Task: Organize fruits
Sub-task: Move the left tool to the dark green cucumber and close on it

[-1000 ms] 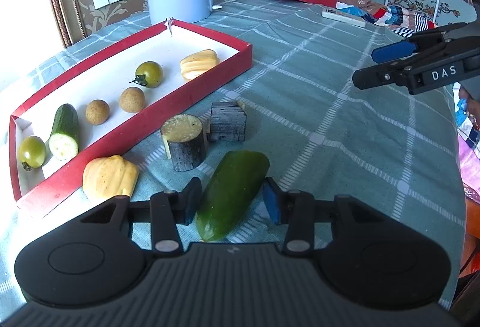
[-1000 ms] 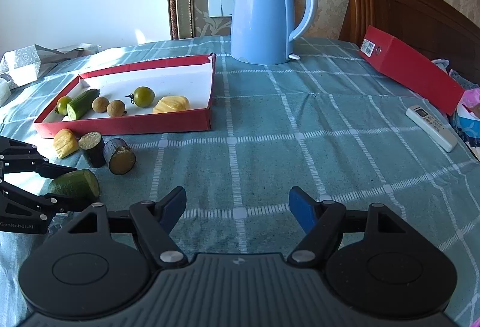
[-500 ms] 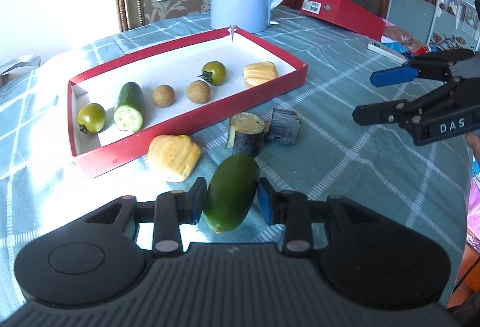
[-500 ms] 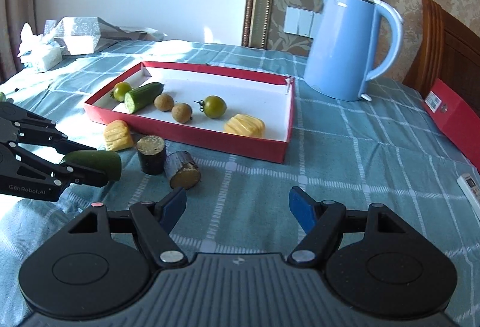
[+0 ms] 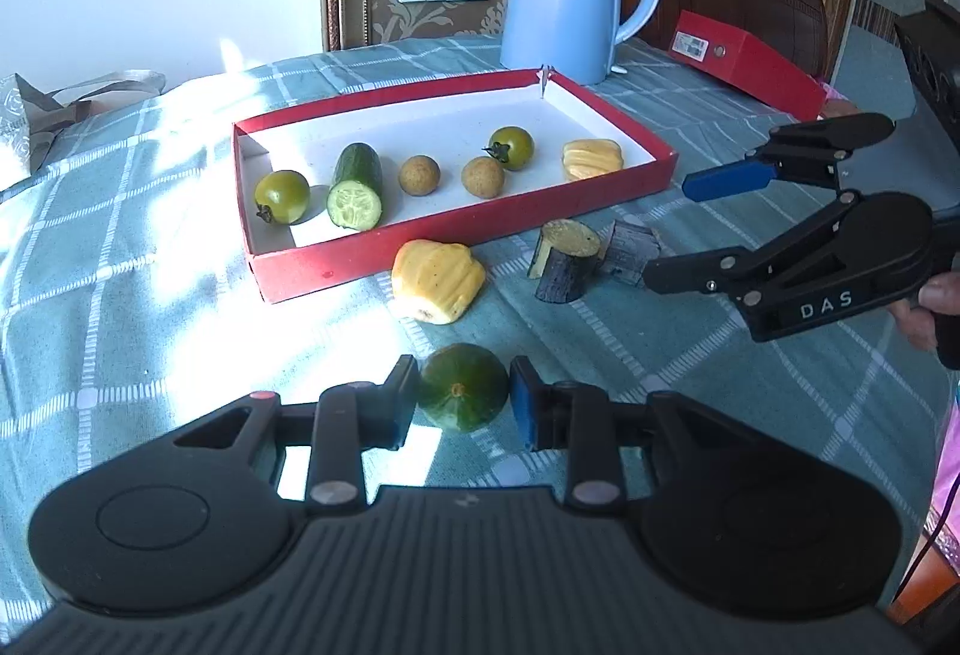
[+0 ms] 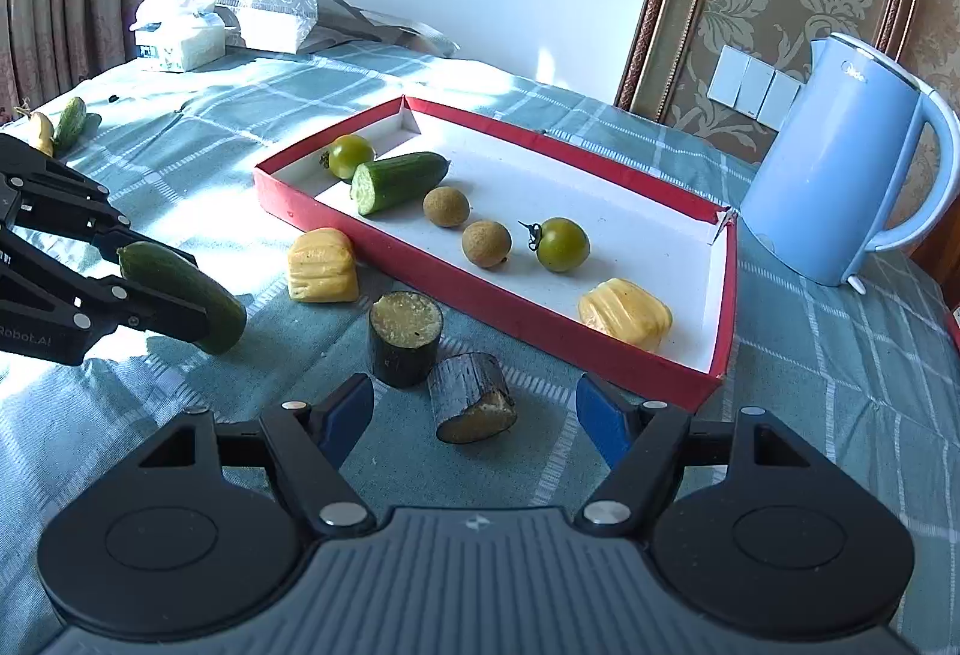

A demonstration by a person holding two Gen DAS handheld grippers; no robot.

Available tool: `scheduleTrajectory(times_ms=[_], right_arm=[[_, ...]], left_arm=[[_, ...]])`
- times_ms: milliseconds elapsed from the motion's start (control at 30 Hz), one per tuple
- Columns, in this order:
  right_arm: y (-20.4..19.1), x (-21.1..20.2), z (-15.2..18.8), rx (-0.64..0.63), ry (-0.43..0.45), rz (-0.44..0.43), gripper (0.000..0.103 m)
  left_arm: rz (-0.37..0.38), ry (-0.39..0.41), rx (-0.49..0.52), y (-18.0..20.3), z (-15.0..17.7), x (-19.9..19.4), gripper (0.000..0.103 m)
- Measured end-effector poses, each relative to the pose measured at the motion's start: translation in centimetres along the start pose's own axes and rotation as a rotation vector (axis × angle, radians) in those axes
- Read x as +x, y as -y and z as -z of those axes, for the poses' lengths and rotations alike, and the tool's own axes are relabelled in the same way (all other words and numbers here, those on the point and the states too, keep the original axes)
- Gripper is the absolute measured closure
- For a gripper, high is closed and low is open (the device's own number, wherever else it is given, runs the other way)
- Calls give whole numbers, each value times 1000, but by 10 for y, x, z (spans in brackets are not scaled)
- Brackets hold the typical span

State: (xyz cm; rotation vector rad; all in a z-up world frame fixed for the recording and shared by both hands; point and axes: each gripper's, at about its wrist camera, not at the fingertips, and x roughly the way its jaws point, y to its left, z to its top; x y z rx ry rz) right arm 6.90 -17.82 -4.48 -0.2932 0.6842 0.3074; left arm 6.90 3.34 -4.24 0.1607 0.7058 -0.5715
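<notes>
Lifted since the earlier frame, the cucumber (image 5: pixel 462 386) sat clamped in the left claw (image 5: pixel 463 403) at lower centre, long axis pointing toward the red tray (image 5: pixel 456 247). Open cloth lay between them; the right claw (image 6: pixel 474 412) gaped over a dark chunk (image 6: pixel 471 397).

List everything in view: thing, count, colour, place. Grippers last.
Tray: 1, red with white floor, on the table.
Tomatoes: 2, green, in the tray.
Cut cucumber: 1, green, in the tray.
Longans: 2, brown, in the tray.
Jackfruit pieces: 2, yellow; one in the tray, one on the cloth beside it.
Dark chunks: 2, black skin, on the cloth before the tray.
Held cucumber: 1, green, in the left gripper.
Kettle: 1, blue, behind the tray.
Box: 1, red, far right.
Tissues: 1, white, far corner.
Left gripper: shut on the held cucumber.
Right gripper: open, near a dark chunk.
</notes>
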Motion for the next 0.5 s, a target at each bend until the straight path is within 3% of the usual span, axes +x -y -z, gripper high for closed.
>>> scheduleTrajectory(times_ms=[267,500], right_arm=[[1,15,-1,-8,-21,-36,29],[3,30,-1,-21,-47,-57,42]], left_arm=[[3,44,-34,-1,-11,-13,74],[-9,45,-49,-3,-14,-15,74]])
